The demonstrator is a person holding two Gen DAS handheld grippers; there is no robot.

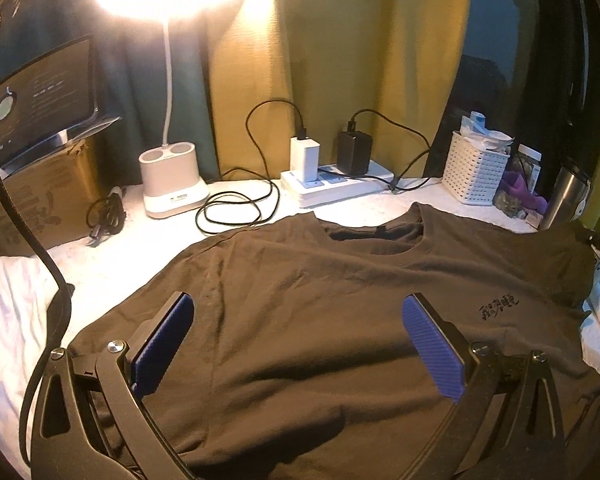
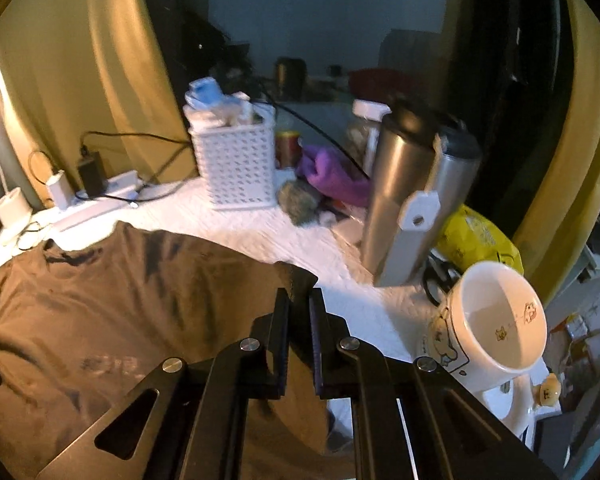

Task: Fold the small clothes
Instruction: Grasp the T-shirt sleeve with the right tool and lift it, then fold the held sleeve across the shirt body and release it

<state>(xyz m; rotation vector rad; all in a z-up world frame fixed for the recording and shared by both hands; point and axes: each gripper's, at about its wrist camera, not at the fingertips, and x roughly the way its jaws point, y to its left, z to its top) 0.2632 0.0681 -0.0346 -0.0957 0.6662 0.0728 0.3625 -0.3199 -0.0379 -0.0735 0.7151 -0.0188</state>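
Note:
A dark brown T-shirt (image 1: 320, 320) lies face up on the white-covered table, collar toward the back, with a small black print on the chest. My left gripper (image 1: 298, 308) is open wide and empty, hovering over the shirt's middle. In the right wrist view the same T-shirt (image 2: 120, 300) lies to the left. My right gripper (image 2: 299, 300) is shut on the shirt's right sleeve edge (image 2: 300, 276), holding it slightly raised.
At the back stand a lit desk lamp (image 1: 174, 184), a power strip with chargers (image 1: 336, 184) and a white basket (image 2: 236, 168). A steel tumbler (image 2: 412, 192), a white mug (image 2: 496, 320) and a yellow bag (image 2: 480, 240) stand to the right of the shirt.

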